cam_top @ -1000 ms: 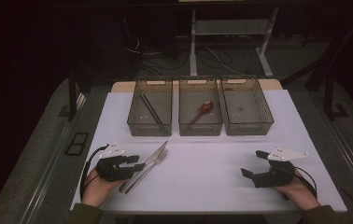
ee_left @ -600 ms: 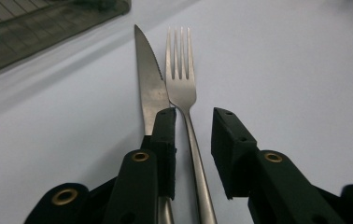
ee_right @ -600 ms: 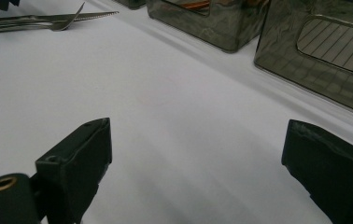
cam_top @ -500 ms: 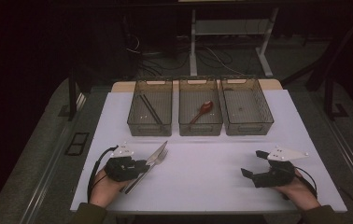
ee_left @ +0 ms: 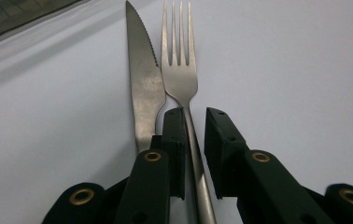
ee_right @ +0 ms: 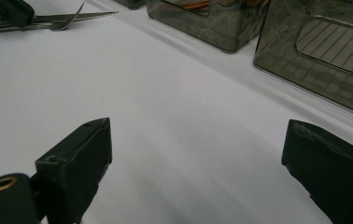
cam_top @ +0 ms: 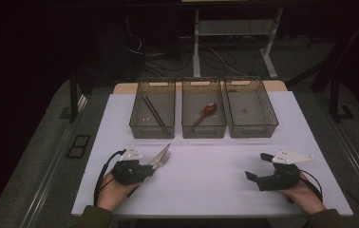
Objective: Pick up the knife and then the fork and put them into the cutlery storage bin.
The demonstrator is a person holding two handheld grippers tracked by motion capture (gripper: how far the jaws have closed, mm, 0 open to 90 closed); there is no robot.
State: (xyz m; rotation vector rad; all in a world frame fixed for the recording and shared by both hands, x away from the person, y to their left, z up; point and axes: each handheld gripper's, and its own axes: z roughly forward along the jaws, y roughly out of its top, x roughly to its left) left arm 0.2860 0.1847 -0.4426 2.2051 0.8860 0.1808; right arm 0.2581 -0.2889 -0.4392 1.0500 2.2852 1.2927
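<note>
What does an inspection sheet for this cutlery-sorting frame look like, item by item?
Surface: white table, flat and bare between the hands.
Job's things: fork and knife lying side by side.
Clutter: three bins; left bin holds dark sticks, middle bin a spoon, right bin looks empty.
Grippers: left gripper has just been closing, jaws astride the fork handle with a gap showing; right gripper open, over bare table.
Cables: one trailing from each gripper.
Surroundings: dark floor, desk legs, loose wires behind.
</note>
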